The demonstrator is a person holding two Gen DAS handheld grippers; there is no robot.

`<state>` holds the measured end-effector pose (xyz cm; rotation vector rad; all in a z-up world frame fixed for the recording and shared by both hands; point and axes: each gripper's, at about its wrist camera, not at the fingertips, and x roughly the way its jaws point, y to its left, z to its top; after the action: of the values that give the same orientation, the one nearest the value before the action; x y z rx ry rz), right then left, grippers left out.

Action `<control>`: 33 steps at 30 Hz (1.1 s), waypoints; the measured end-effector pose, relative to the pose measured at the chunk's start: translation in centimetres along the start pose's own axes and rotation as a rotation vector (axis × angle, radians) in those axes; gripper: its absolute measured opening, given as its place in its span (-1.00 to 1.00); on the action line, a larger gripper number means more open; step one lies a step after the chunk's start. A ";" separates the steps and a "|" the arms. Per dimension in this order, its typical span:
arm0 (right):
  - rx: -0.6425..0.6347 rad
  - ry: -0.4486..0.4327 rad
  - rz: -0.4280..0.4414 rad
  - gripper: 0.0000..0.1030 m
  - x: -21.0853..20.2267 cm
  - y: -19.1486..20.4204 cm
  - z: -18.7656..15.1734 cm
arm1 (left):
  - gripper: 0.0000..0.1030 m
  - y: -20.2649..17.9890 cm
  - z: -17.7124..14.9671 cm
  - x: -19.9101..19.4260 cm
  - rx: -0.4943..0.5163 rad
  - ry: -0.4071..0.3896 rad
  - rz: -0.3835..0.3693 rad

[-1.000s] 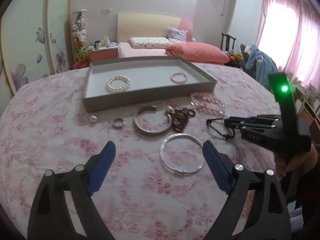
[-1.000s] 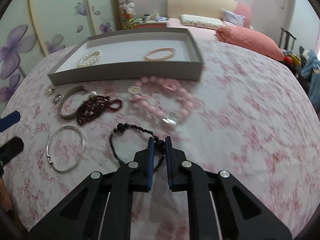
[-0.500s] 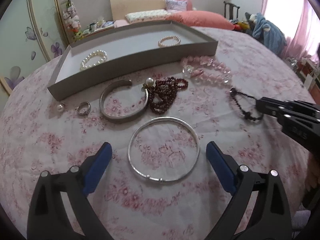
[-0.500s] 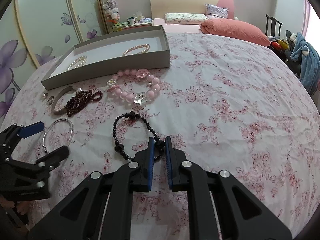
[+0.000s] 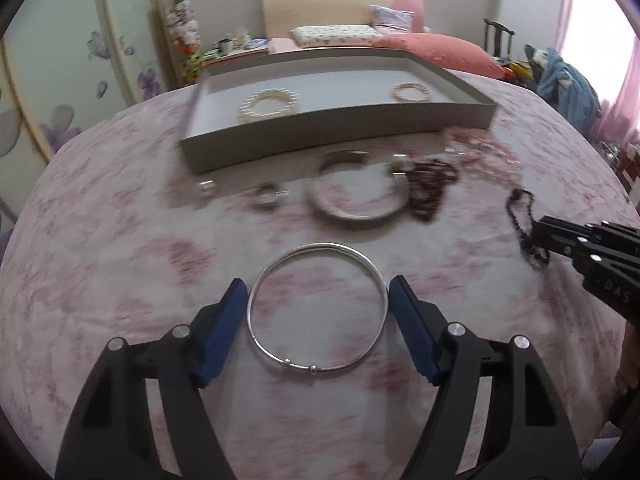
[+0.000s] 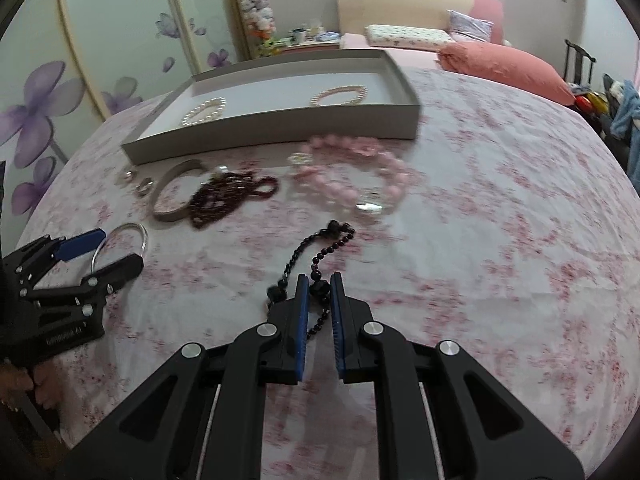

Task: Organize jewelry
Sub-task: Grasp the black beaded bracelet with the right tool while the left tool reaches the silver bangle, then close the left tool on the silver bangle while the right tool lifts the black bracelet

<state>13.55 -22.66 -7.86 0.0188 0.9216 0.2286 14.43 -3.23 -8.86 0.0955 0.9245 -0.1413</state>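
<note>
Left wrist view: low centre, the left gripper [image 5: 318,304] has been closing, its jaws straddling the silver bangle [image 5: 318,307] to lift it. At right, the right gripper [image 5: 538,240] pinches the black bead bracelet [image 5: 520,220]. Beyond waits the grey tray [image 5: 336,140].

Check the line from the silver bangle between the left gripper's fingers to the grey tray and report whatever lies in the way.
The silver bangle faces the open cuff lying flat before the grey tray, rings beside it. Nothing tall; lifting should clear them.

Left gripper [image 5: 318,296] closing around silver bangle [image 5: 318,308], black bracelet [image 6: 320,256] lifted
</note>
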 end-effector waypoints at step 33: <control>-0.004 -0.026 -0.010 -0.77 0.1 0.5 -0.1 | 0.37 1.9 -0.3 -0.4 -0.032 -0.006 0.009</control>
<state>13.45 -22.17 -7.91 0.0134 0.8957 0.2201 14.27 -1.29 -8.74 0.0699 0.9198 -0.1182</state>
